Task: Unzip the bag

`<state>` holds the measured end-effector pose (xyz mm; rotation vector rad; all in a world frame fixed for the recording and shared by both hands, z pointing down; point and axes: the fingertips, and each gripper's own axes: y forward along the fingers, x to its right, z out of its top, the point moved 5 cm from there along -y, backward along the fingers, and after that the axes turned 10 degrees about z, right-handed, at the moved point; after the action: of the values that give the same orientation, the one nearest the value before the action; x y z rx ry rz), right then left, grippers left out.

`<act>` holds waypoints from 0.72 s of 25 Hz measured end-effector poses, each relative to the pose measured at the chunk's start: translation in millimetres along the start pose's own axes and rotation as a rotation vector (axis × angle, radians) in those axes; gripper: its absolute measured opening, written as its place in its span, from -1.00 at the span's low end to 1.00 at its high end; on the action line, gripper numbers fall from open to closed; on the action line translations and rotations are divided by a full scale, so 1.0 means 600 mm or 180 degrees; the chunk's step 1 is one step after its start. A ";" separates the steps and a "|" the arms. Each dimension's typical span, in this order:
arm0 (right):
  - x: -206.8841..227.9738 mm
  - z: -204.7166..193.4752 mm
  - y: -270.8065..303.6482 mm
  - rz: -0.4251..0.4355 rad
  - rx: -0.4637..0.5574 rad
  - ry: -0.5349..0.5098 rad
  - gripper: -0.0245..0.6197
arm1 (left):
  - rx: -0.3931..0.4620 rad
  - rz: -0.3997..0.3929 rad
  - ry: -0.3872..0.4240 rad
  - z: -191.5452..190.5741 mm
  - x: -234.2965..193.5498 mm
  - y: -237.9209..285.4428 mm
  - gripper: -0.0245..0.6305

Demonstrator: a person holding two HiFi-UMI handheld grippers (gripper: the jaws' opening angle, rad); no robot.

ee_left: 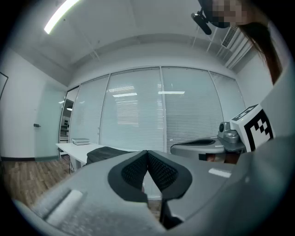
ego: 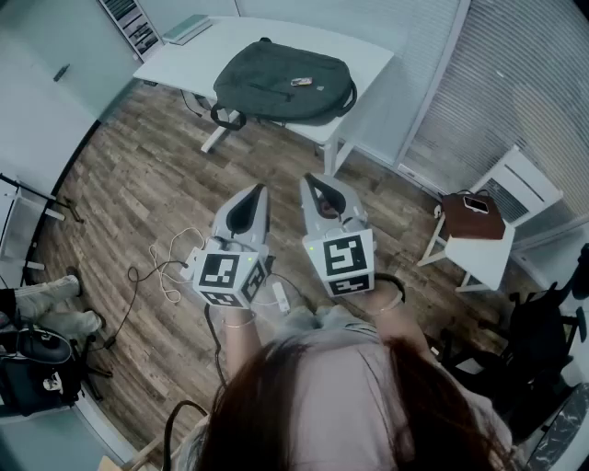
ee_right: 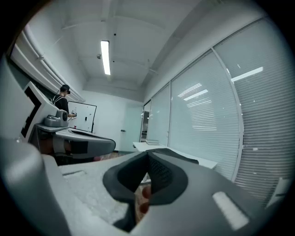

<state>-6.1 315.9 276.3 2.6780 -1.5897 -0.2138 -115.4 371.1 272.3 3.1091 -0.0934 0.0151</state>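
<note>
Left gripper (ego: pixel 259 191) and right gripper (ego: pixel 309 180) both pressed together, empty. Bag (ego: pixel 281 81) lies mid counter (ego: pixel 363 57), well apart, ahead.

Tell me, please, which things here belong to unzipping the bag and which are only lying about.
For the job: bag on the table; left gripper; right gripper, both shut, empty.
Lying about: books, chair, brown pouch, phone, floor cables.
</note>
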 end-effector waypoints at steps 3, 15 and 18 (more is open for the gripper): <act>0.018 -0.006 -0.014 0.0042 0.0007 -0.0011 -0.91 | 0.0009 0.0032 0.0011 0.000 0.024 0.010 -0.90; 0.053 -0.021 -0.019 0.0167 0.0094 0.0027 -0.91 | -0.0030 0.0137 0.0030 -0.002 0.063 0.030 -0.90; 0.053 -0.027 -0.003 0.0184 0.0071 0.0005 -0.91 | -0.0030 0.0137 0.0026 -0.003 0.058 0.040 -0.90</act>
<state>12.3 288.0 288.6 2.6435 -1.6763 -0.1939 -81.9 345.0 275.4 3.0968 -0.1598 0.0283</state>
